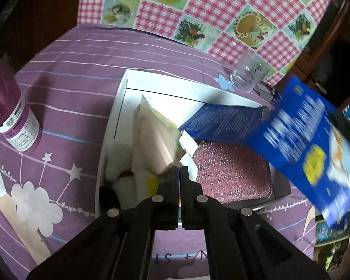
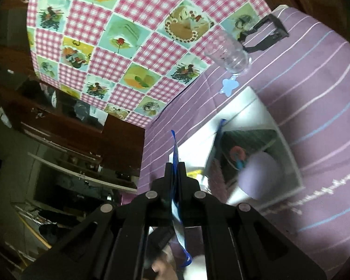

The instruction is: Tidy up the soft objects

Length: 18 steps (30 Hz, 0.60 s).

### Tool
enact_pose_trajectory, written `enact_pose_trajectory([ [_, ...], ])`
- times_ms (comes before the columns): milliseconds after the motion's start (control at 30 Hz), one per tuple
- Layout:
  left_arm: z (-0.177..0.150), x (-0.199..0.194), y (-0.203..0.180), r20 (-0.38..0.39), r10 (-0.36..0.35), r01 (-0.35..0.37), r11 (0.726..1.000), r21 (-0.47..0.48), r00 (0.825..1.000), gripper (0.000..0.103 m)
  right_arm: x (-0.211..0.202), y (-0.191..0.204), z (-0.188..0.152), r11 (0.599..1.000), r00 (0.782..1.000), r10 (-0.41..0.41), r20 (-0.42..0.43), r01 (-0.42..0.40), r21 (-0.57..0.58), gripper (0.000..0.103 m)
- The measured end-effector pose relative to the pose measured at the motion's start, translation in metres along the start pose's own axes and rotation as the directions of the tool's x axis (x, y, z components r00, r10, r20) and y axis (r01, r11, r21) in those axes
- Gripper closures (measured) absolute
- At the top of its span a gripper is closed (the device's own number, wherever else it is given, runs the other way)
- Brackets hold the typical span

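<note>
**Blue packet pinched above the white box**

We are holding our right gripper (image 2: 175, 163) clamped on the edge of a blue packet (image 1: 298, 144), which is hanging tilted over the right side of the white box (image 1: 119, 107) on the purple cloth (image 1: 77, 70) covering the counter. Our left gripper (image 1: 179, 168) is pressed together with nothing between its fingers, hovering over the box just beside a pale sponge pack (image 1: 151, 140) and a glittery pink pad (image 1: 233, 170). A clear glass (image 1: 248, 74) is standing beyond the box
</note>
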<state>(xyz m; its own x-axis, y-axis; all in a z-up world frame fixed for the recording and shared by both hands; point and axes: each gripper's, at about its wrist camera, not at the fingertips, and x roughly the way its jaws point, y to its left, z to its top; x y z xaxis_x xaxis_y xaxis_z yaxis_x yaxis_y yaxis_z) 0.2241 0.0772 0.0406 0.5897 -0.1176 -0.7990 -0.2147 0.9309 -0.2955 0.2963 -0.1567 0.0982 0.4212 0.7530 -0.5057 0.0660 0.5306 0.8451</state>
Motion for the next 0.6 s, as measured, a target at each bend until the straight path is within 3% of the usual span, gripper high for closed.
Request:
enact_pose_trajectory([
  [133, -0.001, -0.005, -0.005, -0.045, -0.002, 0.005, 0.997, 0.075, 0.999, 0.100, 0.042, 0.007, 0.014, 0.997, 0.996, -0.065, -0.057, 0.063, -0.038, 0.098],
  [200, 0.001, -0.015, -0.002, -0.015, 0.007, -0.006, 0.997, 0.077, 1.000, 0.088, 0.060, 0.007, 0.020, 0.997, 0.994, -0.071, -0.085, 0.068, -0.035, 0.098],
  [267, 0.003, -0.027, 0.002, 0.014, -0.005, 0.004, 0.997, 0.076, 1.000, 0.057, 0.078, 0.006, 0.022, 0.998, 0.989, -0.043, -0.145, 0.037, -0.041, 0.097],
  [333, 0.005, -0.038, 0.007, 0.052, -0.014, 0.010, 0.997, 0.071, 0.999, 0.039, 0.092, 0.004, 0.019, 0.996, 0.977, -0.075, -0.201, 0.065, -0.058, 0.096],
  [367, 0.006, -0.042, 0.009, 0.075, -0.009, 0.004, 0.998, 0.064, 0.997, 0.037, 0.094, 0.003, 0.018, 0.993, 0.974, -0.107, -0.198, 0.094, -0.075, 0.094],
  [400, 0.007, -0.044, 0.010, 0.086, -0.003, -0.002, 0.998, 0.058, 0.996, 0.037, 0.092, 0.003, 0.018, 0.987, 0.973, -0.145, -0.181, 0.129, -0.098, 0.086],
  [467, 0.009, -0.047, 0.014, 0.089, 0.001, -0.004, 0.999, 0.043, 0.996, 0.037, 0.079, 0.005, 0.018, 0.966, 0.970, -0.225, -0.092, 0.210, -0.148, 0.061],
  [500, 0.010, -0.048, 0.015, 0.089, -0.005, 0.001, 0.999, 0.038, 0.996, 0.037, 0.071, 0.006, 0.018, 0.955, 0.966, -0.254, -0.043, 0.243, -0.169, 0.042],
  [533, 0.010, -0.048, 0.016, 0.091, -0.010, 0.007, 0.999, 0.035, 0.996, 0.037, 0.062, 0.008, 0.018, 0.945, 0.962, -0.271, 0.003, 0.267, -0.188, 0.034],
  [600, 0.011, -0.049, 0.014, 0.096, -0.008, 0.004, 0.999, 0.042, 0.995, 0.037, 0.042, 0.011, 0.020, 0.924, 0.951, -0.301, 0.073, 0.310, -0.226, 0.030],
])
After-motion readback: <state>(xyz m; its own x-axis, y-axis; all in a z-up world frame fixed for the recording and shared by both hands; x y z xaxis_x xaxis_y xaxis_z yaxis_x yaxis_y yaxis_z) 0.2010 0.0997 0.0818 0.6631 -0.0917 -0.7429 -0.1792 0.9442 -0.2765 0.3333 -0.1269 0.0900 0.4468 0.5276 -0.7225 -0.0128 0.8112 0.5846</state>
